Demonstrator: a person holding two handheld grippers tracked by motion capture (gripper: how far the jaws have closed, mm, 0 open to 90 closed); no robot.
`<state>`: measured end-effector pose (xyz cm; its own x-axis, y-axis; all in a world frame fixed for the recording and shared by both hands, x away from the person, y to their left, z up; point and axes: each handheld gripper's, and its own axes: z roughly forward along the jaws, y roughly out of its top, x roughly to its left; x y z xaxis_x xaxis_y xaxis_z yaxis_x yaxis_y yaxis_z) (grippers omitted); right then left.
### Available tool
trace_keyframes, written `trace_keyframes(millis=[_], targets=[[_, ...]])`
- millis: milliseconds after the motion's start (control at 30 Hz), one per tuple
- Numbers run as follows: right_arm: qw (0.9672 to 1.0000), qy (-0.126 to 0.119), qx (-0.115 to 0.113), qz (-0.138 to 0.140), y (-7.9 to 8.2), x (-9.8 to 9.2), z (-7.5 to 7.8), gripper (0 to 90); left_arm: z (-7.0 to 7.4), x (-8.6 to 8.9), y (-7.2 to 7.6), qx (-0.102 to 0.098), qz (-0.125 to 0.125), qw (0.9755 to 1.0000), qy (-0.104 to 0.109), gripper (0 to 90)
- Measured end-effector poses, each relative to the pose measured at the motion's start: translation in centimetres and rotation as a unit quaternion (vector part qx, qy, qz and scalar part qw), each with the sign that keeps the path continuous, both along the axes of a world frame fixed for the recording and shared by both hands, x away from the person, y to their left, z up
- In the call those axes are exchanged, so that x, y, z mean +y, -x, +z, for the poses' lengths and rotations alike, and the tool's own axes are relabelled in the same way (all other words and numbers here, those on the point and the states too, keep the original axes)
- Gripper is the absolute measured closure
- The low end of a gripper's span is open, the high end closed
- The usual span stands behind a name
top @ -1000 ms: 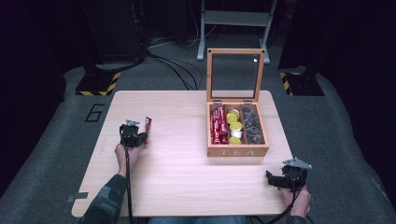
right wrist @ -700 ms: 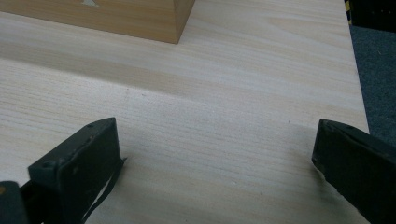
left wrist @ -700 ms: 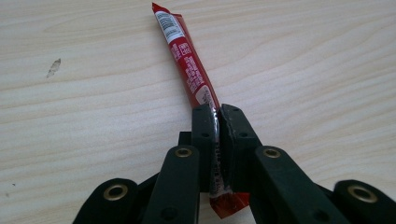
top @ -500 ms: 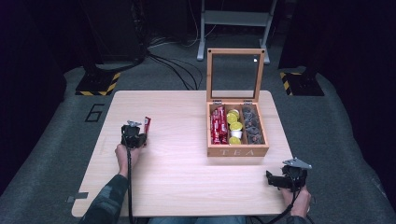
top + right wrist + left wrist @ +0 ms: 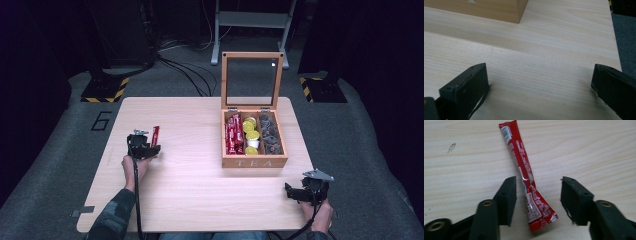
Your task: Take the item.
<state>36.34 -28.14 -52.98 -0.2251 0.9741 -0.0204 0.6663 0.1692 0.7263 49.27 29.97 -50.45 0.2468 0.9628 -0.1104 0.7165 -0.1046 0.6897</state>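
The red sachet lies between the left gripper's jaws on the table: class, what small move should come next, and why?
Probably lift the left gripper straight up and away. Its jaws have just been opening and now stand apart on either side of the red sachet, touching it on neither side, so the sachet lies flat and free on the table. The right gripper waits open near the tea box.

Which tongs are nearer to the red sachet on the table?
Left. The left tongs straddle the red sachet, just opened. The right tongs sit far across the table.
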Motion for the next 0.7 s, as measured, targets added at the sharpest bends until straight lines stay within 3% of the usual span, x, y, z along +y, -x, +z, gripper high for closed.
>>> trace_keyframes(millis=[67,167,200,300,400,700], targets=[[1.0000,0.000,0.000,0.000,0.0,0.0,0.0,0.4,0.3,0.1,0.3,-0.003,-0.004,1.0000,0.007,34.0],[1.0000,0.000,0.000,0.000,0.0,0.0,0.0,0.4,0.7,0.1,1.0,-0.017,-0.004,0.9998,0.012,27.5],[1.0000,0.000,0.000,0.000,0.0,0.0,0.0,0.4,0.9,0.1,1.2,-0.014,-0.009,0.9998,0.004,25.9],[1.0000,0.000,0.000,0.000,0.0,0.0,0.0,0.4,1.4,0.4,2.0,-0.019,-0.017,0.9996,0.013,19.5],[1.0000,-0.001,0.001,0.000,0.0,0.0,0.0,0.4,2.2,0.6,3.1,-0.033,-0.023,0.9992,0.002,17.1],[1.0000,0.000,0.000,0.000,0.0,0.0,0.0,0.4,4.3,2.0,6.4,-0.067,-0.032,0.9972,0.003,14.9]])
